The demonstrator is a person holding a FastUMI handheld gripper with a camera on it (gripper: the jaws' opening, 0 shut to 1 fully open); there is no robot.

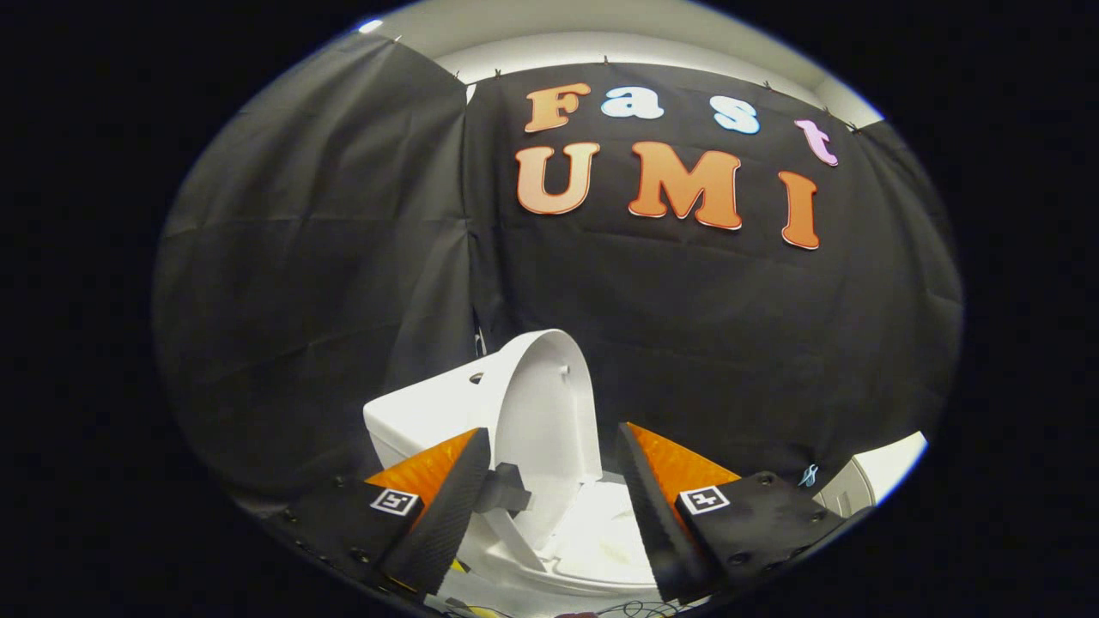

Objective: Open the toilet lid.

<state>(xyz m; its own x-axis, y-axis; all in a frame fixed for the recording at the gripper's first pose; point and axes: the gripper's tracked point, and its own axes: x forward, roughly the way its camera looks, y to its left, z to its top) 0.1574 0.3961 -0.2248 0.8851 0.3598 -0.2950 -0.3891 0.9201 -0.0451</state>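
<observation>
Gripper view looks forward along the two fingers of the hand-held gripper [554,506], which reach up from below and stand well apart, released and grasping nothing. Each finger carries a small square black-and-white marker near its base.

Between and just beyond the fingers sits a white toilet [592,549]. Its lid [549,412] is raised, standing close to upright with its hollow inner face turned toward the camera. The lid rises in the gap between the fingers, nearer the left finger than the right. A small dark block [505,493] juts from the inner side of the left finger toward the lid's lower edge; whether it touches the lid is hard to tell. Neither finger presses on the lid.

Below the lid, the seat and bowl rim [601,571] show as a pale curved band running across between the fingers. Behind the lid and to its left is the white tank [421,416], with a small dark spot on its top.

Behind the toilet hangs the booth's wall [343,283] of black cloth, creased and pinned along its top edge, with a pale ceiling above. Past the right finger, low down, a white rounded object [876,476] peeks in; what it is cannot be told. A few thin cables [635,609] lie at the very bottom, below the bowl.
</observation>
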